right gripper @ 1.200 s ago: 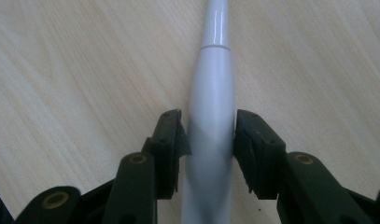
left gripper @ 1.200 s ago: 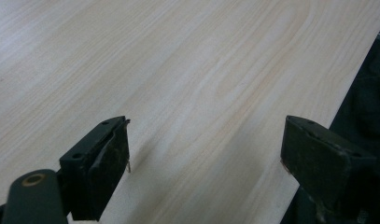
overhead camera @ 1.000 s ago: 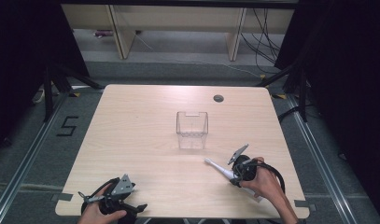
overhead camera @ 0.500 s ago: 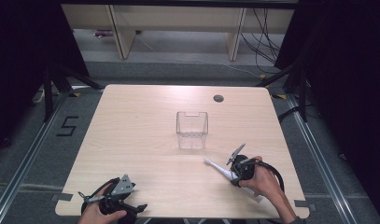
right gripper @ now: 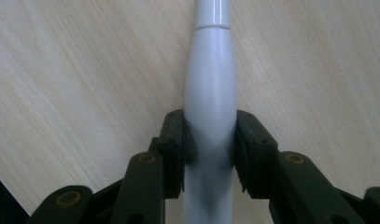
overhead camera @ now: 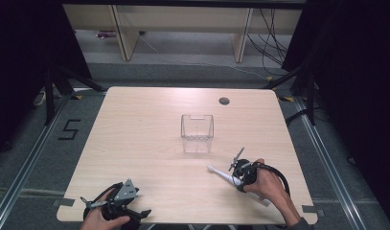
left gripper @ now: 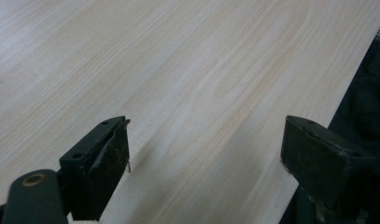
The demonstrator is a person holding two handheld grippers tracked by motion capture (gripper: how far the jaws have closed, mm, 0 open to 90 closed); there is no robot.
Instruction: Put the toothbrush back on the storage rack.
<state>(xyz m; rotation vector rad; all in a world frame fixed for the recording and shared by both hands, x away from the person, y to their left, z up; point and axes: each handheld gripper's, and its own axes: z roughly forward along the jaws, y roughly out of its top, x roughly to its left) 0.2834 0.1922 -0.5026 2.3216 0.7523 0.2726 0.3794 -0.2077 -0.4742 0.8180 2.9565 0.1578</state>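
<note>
Your right tongs have just closed on the white handle, your left tongs stand wide open with nothing between them, so next you probably lift it toward the clear box ahead.

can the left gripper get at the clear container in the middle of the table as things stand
Probably yes. The left gripper sits open and empty at the near edge, and bare table lies between it and the clear container. The right gripper, shut on the white handle, stays off that path.
</note>
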